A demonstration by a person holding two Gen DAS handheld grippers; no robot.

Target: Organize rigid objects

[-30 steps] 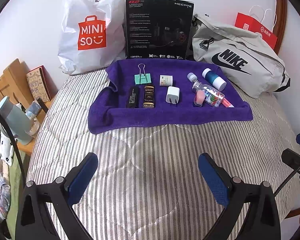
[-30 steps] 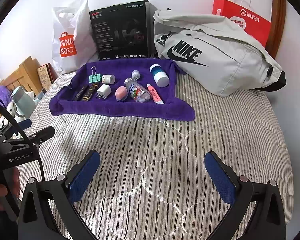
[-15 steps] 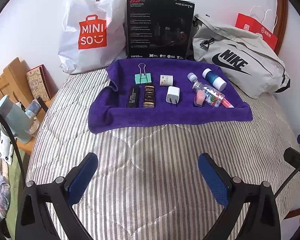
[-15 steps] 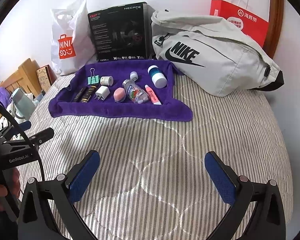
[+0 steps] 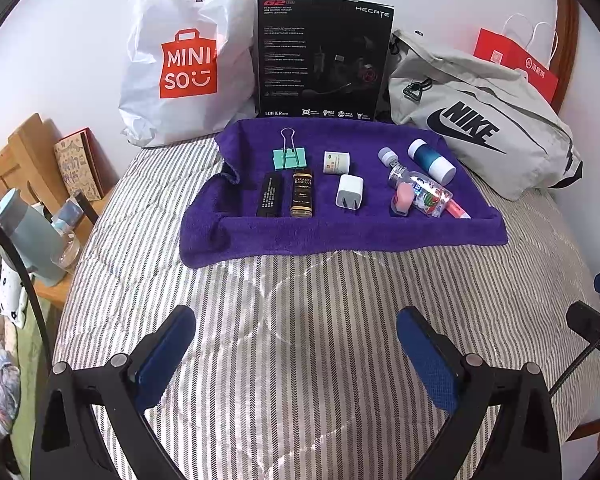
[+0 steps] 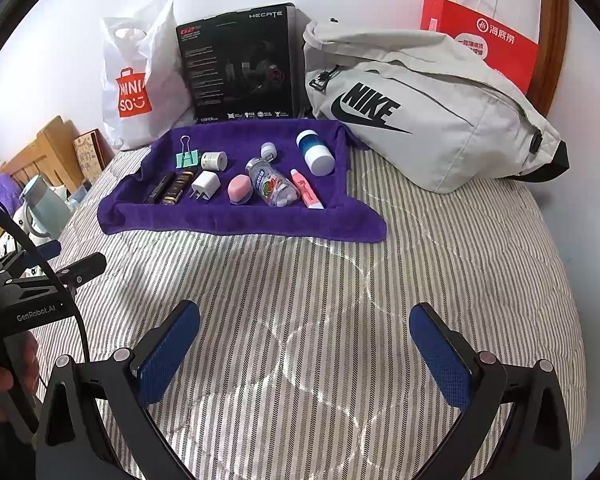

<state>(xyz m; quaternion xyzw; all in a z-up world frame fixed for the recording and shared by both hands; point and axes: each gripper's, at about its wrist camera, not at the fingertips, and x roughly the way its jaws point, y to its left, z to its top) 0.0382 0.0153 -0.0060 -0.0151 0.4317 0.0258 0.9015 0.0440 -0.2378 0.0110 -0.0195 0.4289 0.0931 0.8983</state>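
Observation:
A purple towel lies on the striped bed with several small objects on it: a green binder clip, two dark tubes, a white charger, a small white jar, a pink piece, a clear bottle, a blue and white bottle and a pink tube. My left gripper is open and empty, above the bedspread in front of the towel. My right gripper is open and empty, also short of the towel.
Against the wall stand a white Miniso bag, a black Hecate box, a grey Nike bag and a red paper bag. A wooden bedside table with a blue bottle is at the left.
The right gripper has drifted a little rightward and nearer; the towel sits slightly further left in its view. The left gripper has hardly moved. Both stay open.

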